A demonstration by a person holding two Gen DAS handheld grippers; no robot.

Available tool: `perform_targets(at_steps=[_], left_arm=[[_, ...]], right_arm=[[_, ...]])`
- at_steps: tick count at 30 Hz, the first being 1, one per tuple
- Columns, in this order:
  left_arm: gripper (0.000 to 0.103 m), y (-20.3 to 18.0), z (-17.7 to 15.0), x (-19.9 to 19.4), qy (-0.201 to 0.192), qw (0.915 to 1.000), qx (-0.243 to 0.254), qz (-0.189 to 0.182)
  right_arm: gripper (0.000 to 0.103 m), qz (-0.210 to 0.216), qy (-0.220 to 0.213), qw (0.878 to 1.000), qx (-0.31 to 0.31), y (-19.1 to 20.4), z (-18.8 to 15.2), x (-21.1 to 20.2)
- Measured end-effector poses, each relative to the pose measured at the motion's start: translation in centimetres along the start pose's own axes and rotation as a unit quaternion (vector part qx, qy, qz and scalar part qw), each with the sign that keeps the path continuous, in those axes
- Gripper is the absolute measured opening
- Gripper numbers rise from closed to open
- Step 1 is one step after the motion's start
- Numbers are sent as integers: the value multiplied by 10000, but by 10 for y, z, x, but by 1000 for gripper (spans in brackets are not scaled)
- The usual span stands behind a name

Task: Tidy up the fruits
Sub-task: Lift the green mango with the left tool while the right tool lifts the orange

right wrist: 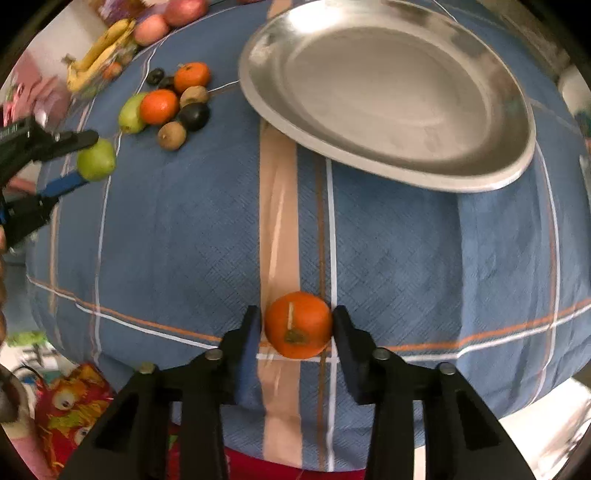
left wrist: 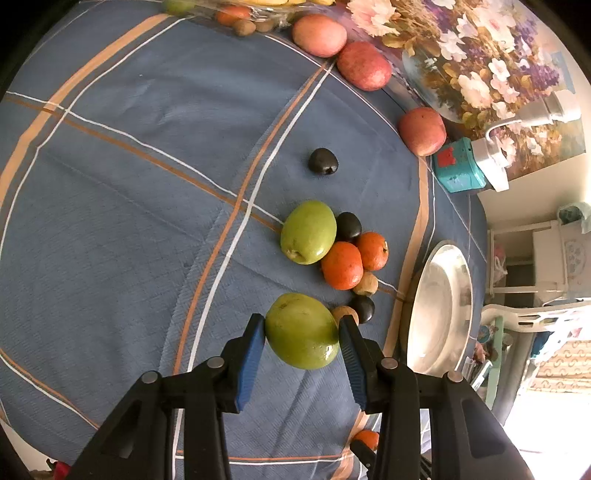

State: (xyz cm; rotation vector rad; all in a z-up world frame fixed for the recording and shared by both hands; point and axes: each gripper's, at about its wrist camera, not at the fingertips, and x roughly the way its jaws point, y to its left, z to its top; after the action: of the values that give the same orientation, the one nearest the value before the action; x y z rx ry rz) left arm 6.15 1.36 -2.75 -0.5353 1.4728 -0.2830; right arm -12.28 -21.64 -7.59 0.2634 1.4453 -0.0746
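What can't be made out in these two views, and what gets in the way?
- Small brown fruit, left wrist view: mostly hidden behind the left gripper finger and its green fruit.
- Bananas, left wrist view: cut off by the top edge.
- Orange fruit at the bottom, left wrist view: largely hidden by the left gripper's frame.
- Steel plate, right wrist view: motion-blurred, top rim cut off.
- Green fruit's underside, both views: whether it touches the cloth is unclear.

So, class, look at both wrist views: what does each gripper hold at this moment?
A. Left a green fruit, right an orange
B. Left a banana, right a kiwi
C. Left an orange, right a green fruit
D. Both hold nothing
A: the left gripper is shut on the green fruit, and the right gripper is shut on the orange.
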Motion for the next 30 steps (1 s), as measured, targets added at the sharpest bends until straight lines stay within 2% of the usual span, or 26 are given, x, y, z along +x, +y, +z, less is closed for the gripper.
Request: perform_targets(at_steps=[5, 10, 15, 21, 28, 30], left_arm=[[44, 3, 2, -1, -14, 10000, -71, -6], [44, 5, 3, -2, -58, 9999, -148, -14], [44, 9, 8, -6, -221, 9994, -246, 85], [44, 13, 12, -4, -364, 9987, -294, 212], [44, 9, 22, -5, -620, 9971, -245, 361], [44, 5, 25, -6, -714, 9964, -219, 404]], right_arm=[[38, -28, -148, 9998, -110, 15, 10, 1], [38, 357, -522, 9980, 47, 26, 29, -13], [38, 635, -1172, 9906, 308, 54, 62, -34], [38, 700, -1843, 9786, 581, 85, 104, -54], [38, 732, -2018, 9731, 832, 83, 127, -55], [38, 545, -2063, 9736, 809, 76, 133, -56]])
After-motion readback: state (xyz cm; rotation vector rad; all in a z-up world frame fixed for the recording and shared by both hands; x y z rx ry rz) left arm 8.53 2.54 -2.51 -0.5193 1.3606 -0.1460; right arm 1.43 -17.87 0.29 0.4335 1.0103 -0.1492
